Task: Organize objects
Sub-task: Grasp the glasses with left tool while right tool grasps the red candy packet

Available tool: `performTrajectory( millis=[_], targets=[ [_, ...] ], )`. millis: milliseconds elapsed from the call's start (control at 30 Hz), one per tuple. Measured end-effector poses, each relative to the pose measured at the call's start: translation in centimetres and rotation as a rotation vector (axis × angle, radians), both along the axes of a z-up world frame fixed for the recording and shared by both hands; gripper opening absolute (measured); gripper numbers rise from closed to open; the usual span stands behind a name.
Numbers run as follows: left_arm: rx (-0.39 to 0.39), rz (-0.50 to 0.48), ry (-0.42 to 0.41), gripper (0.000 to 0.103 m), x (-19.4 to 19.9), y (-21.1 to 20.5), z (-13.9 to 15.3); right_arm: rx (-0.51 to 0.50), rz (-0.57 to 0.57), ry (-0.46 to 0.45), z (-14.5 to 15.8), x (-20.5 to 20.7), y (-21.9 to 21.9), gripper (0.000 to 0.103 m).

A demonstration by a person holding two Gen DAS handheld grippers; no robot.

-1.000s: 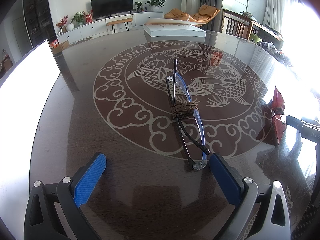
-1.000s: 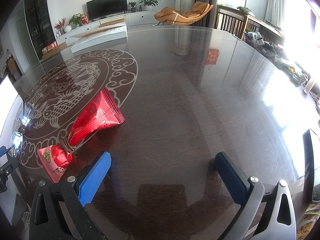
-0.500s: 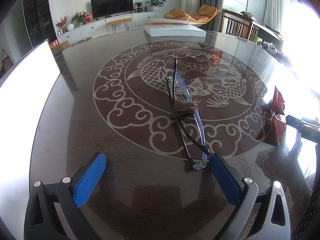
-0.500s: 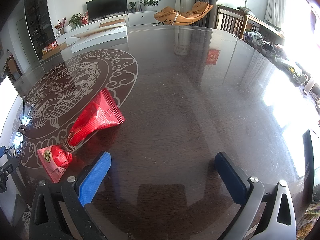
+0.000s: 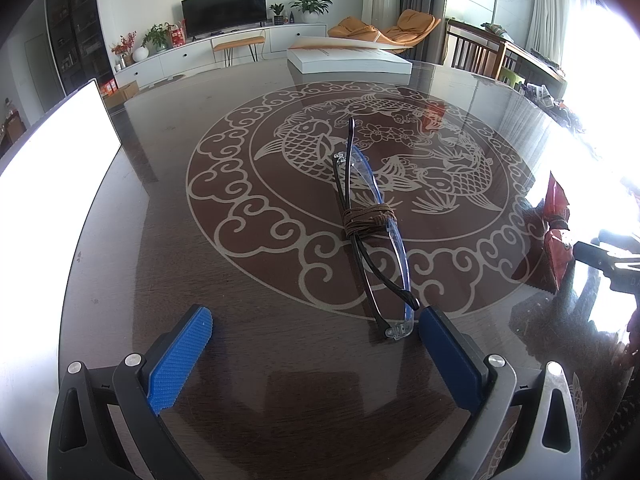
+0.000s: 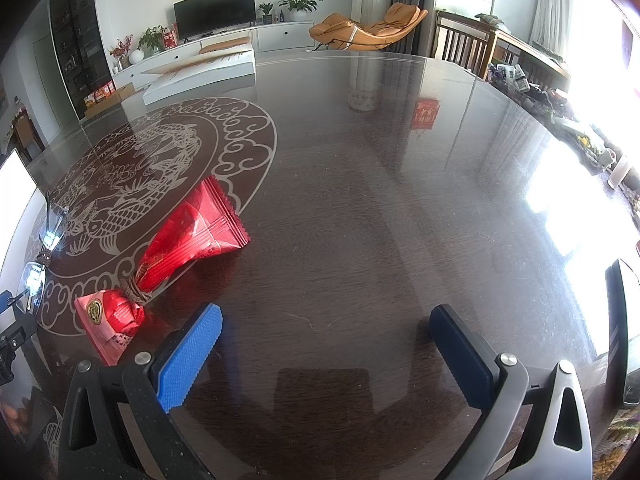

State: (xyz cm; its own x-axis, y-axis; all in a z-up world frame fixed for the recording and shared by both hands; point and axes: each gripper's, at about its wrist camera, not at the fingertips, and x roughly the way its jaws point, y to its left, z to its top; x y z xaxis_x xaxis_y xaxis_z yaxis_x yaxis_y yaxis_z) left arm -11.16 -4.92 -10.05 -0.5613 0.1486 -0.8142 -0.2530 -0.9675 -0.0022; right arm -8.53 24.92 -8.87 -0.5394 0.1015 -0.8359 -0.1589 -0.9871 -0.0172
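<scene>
Folded glasses [image 5: 374, 224] with a blue frame lie on the dark glass table [image 5: 224, 292], tied round the middle with brown cord [image 5: 370, 220]. Their near end sits just left of the right fingertip of my left gripper [image 5: 316, 320], which stands open with nothing between its fingers. A red snack packet [image 6: 176, 248], tied with brown cord near one end, lies to the left of my right gripper [image 6: 326, 322], which is open over bare table. The packet [image 5: 556, 216] also shows at the right edge of the left wrist view, and the glasses [image 6: 44, 236] at the far left of the right wrist view.
A white flat box [image 5: 348, 60] rests at the far side of the table. A bright white panel [image 5: 52, 168] stands along the left edge. A dark device [image 6: 624, 328] lies at the table's right edge. Wooden chairs [image 6: 464, 46] stand beyond the far rim.
</scene>
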Motion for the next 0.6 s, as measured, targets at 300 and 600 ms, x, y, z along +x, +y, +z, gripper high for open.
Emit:
performTrajectory(
  millis=[300,600],
  targets=[
    [-0.025,-0.044,-0.149,0.103,1.9,-0.7,0.7,-0.428,0.022,-0.075,2.3,-0.7,0.3,0.103],
    [0.012,-0.016,-0.124,0.103,-0.5,0.0,3.1,-0.157,0.127,-0.119,1.1,-5.0,-7.6,0.03]
  ],
)
